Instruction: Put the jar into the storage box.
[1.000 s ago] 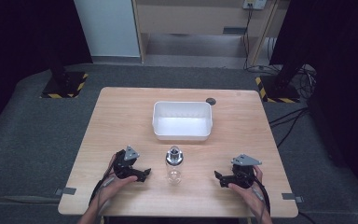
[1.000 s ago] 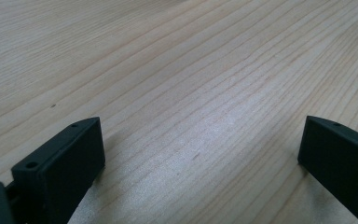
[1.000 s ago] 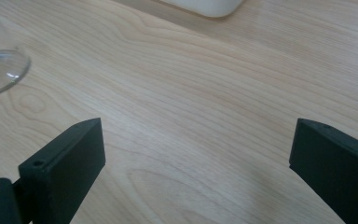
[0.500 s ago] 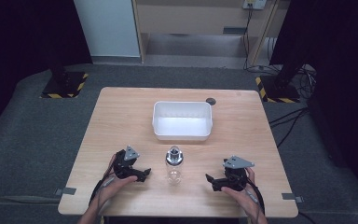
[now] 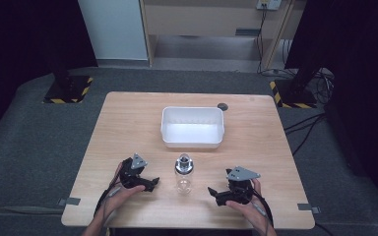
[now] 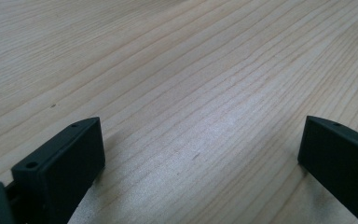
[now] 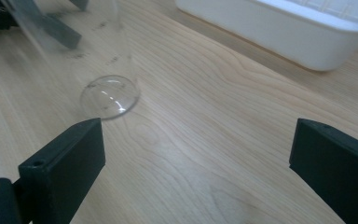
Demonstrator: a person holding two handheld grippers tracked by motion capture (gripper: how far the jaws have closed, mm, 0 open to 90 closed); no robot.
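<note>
right hand-held gripper (image 5: 215, 193) shifted toward bottle (image 5: 183, 172); both gape over wooden table (image 5: 128, 123).

Over the last second the right gripper (image 5: 215, 192) slides left along the table's (image 5: 128, 123) near edge, from well out at the right toward the bottle (image 5: 183, 173), and sits slightly nearer the person. It now lies closer to the bottle but apart from it, jaws spread wide with the bottle's clear base (image 7: 110, 95) ahead of them.
</note>
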